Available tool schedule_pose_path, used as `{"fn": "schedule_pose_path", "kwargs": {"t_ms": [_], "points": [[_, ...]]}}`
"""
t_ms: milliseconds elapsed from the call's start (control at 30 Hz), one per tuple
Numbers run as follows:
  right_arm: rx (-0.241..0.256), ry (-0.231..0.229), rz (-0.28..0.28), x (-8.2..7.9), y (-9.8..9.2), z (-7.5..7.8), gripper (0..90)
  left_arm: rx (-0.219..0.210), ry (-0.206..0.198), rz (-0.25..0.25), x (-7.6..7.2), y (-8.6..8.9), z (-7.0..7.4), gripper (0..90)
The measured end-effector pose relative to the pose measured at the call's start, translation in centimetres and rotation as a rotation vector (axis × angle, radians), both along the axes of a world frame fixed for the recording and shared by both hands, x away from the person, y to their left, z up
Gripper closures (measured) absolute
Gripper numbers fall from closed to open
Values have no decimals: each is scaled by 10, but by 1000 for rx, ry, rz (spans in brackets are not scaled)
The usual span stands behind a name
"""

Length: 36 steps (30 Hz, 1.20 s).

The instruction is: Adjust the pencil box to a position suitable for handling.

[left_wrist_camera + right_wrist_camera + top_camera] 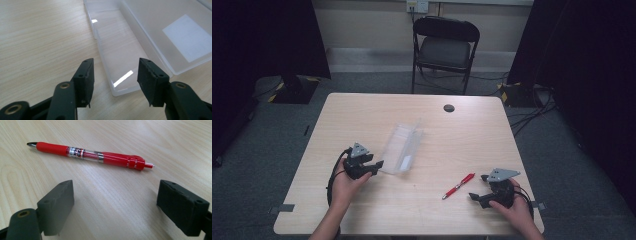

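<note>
High view – desk (362, 107): light wood, with a dark round hole (449, 108) near the far edge.
High view – case (401, 147): clear plastic, lying open at mid-desk, a white label seen inside.
High view – pen (458, 185): red, lying flat to the right of the case, well apart from it.
High view – left tongs (379, 164): held in the left hand (346, 184), set just beside the near end of the case.
High view – right tongs (478, 188): held in the right hand (511, 207), near the pen, not touching it.
High view – chair (445, 47): dark, folding, placed beyond the desk.
Left gripper view – left tongs (114, 75): jaws held apart, nothing gripped; the near end of the case (120, 52) is seen between and beyond them.
Right gripper view – right tongs (115, 202): jaws held wide apart, nothing gripped; the pen (90, 155) lies crosswise ahead on the desk (162, 140), tip at the left.
</note>
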State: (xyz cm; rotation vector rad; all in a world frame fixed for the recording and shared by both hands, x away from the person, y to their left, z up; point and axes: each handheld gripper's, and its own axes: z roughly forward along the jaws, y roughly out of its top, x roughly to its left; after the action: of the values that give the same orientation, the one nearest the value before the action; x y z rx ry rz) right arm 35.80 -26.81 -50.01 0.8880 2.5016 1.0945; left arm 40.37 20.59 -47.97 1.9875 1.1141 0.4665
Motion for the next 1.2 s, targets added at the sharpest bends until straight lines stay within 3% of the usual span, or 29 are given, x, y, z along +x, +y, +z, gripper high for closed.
{"fn": "schedule_pose_path", "kwargs": {"t_ms": [267, 367, 500, 1200], "points": [[0, 0, 0, 0, 0, 0, 136, -5, 58, 5, 3, -8, -5, 610], [0, 0, 0, 0, 0, 0, 136, 6, 66, 11, 3, -9, -4, 631], [0, 0, -1, 0, 0, 0, 136, -12, 80, 13, 2, -11, -4, 677], [1, 1, -1, 0, 0, 0, 136, -17, 124, 25, 3, -21, -7, 758]]}}
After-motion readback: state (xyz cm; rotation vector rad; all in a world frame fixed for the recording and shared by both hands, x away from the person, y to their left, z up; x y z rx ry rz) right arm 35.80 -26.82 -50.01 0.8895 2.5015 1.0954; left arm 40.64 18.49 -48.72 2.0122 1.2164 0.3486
